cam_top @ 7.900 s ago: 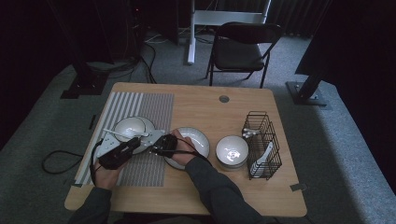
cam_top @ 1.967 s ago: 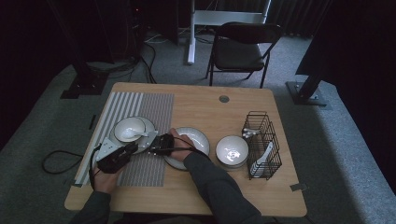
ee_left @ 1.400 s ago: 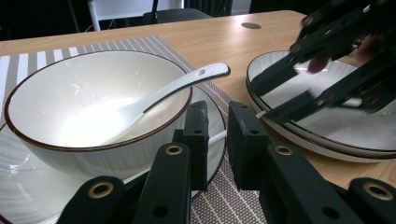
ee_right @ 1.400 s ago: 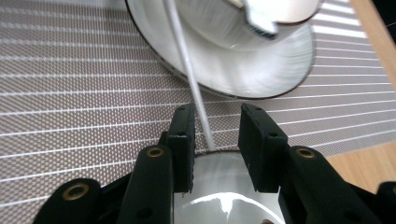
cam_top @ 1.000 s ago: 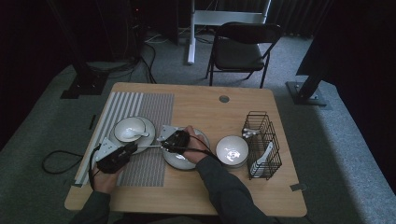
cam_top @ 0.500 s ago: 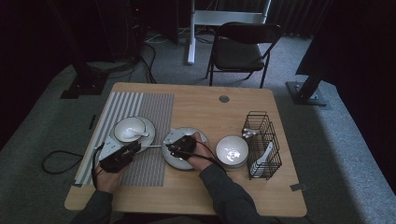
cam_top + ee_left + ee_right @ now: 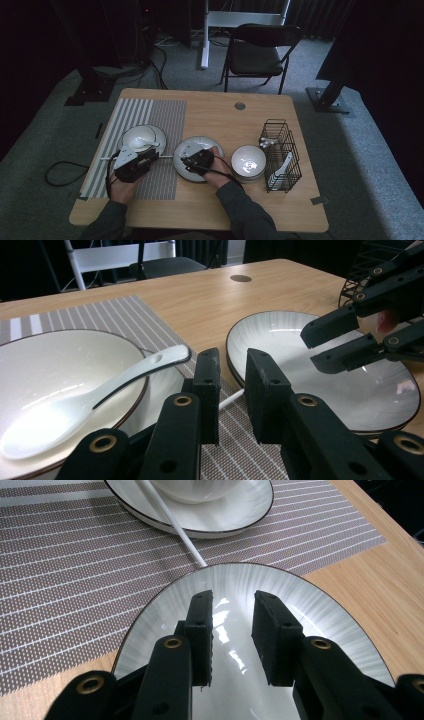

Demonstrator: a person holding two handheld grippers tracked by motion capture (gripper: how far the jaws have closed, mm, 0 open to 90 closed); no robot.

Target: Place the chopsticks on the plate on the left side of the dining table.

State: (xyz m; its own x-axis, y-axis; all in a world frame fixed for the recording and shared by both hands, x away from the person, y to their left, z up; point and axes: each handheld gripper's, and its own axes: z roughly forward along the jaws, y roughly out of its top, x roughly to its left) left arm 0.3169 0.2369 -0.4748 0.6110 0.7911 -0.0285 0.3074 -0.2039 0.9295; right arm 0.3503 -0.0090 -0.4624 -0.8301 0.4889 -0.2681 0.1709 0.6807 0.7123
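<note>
A dim room with grey carpet holds a folding chair (image 7: 260, 50) behind a wooden table (image 7: 225, 120). On the table's left lies a striped placemat (image 7: 160, 117); a black wire basket (image 7: 280, 152) stands at the right, just beside a white bowl (image 7: 248, 162). A shallow plate (image 7: 192, 150) sits at the mat's edge, with the right gripper (image 7: 231, 630) hovering over it, jaws apart and empty. The left gripper (image 7: 231, 390), jaws just opening with nothing between them, points between that plate and a bowl (image 7: 65, 365) holding a white spoon (image 7: 100, 395).
</note>
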